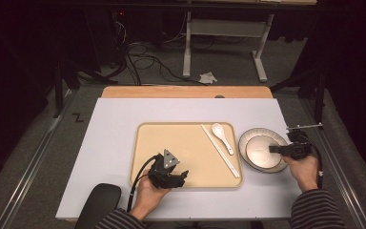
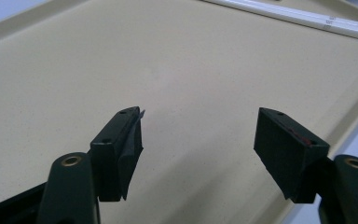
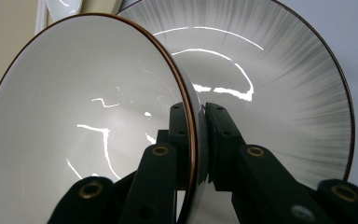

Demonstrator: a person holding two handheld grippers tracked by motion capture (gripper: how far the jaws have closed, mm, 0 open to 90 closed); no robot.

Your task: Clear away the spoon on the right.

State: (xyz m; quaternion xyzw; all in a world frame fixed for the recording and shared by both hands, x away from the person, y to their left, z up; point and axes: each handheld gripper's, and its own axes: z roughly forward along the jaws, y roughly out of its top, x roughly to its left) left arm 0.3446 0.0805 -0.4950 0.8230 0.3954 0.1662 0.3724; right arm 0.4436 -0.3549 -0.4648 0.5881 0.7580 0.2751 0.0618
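At frame right, my right gripper (image 1: 277, 149) pinches the brown-rimmed white ceramic bowl (image 1: 259, 149); the glossy rim could slip. My left gripper (image 1: 180, 174) gapes wide.

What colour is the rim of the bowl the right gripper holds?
Brown, on the white bowl; clearest in the right gripper view.

White bowl (image 3: 88, 130), brown-rimmed; grey-streaked plate (image 3: 284, 93); beige tray (image 1: 171, 138).

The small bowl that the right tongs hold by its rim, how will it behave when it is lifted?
The bowl looks glazed and glossy, so it may slip between the right tongs. Pinched at one rim only, it will probably tilt. It seems ceramic, likely fragile against the plate beneath.
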